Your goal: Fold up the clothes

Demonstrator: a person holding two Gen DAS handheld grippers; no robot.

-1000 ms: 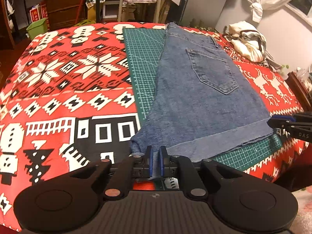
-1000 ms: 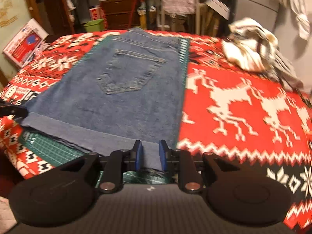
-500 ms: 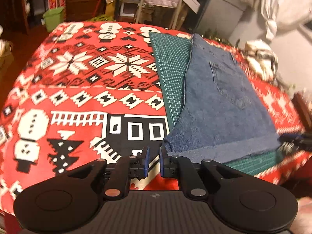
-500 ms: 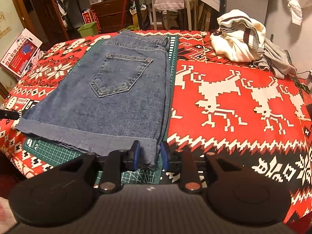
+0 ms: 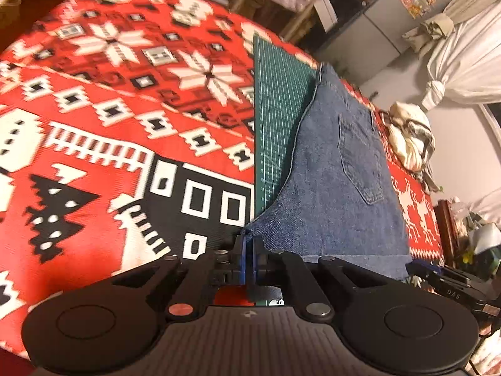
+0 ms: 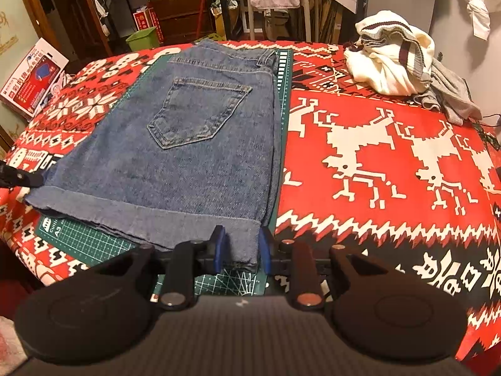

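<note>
Blue denim shorts (image 6: 188, 156) lie folded in half, back pocket up, on a green cutting mat (image 6: 81, 238). In the right wrist view my right gripper (image 6: 242, 247) is at the right end of the cuffed hem, with denim bunched between its blue fingers. My left gripper (image 5: 247, 250) is shut on the shorts' (image 5: 338, 188) left hem corner, which rises off the mat (image 5: 275, 109) into the jaws. Each view shows the other gripper at the hem's far end: the left gripper (image 6: 18, 178) and the right gripper (image 5: 444, 282).
A red, white and black patterned cloth (image 6: 375, 156) covers the table. A pile of cream and grey clothes (image 6: 394, 62) lies at the back right. A box (image 6: 31, 78) leans beyond the left edge. Shelves, chairs and a green bin stand behind the table.
The left gripper has tilted and its fingers have narrowed on the hem corner, which now lifts off the mat. The right gripper has stayed at the hem's right end.
</note>
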